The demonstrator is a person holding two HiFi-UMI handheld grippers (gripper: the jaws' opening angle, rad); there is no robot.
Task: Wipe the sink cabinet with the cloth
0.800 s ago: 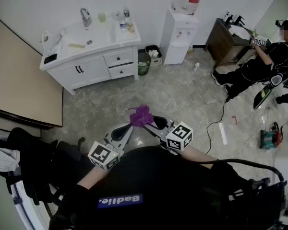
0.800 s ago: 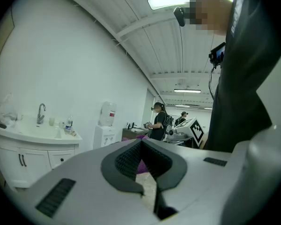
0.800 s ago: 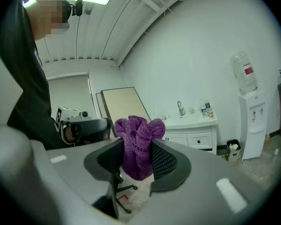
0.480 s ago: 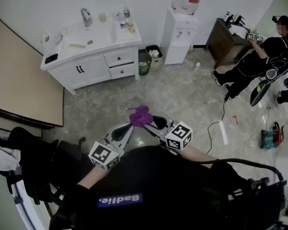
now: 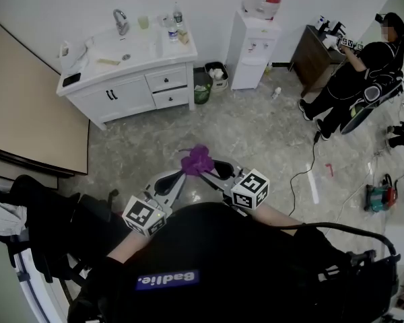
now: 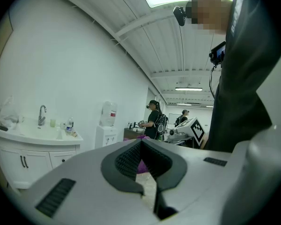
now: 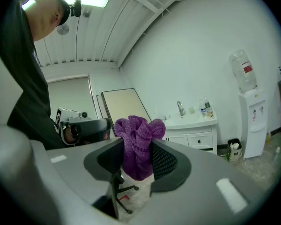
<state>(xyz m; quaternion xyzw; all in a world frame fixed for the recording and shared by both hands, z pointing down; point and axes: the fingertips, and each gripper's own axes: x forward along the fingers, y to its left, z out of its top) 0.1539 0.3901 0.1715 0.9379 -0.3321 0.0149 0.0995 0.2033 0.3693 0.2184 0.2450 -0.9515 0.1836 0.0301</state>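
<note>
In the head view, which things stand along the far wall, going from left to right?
Sink cabinet → waste bins → water dispenser → brown wooden cabinet → person in black.

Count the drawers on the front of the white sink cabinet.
2: an upper drawer and a lower drawer directly beneath it, beside the double doors of the sink cabinet. None appears hidden.

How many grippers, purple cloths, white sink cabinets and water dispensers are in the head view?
Grippers: 2 (left gripper, right gripper)
Purple cloth: 1
White sink cabinet: 1
Water dispenser: 1
Total: 5
</note>
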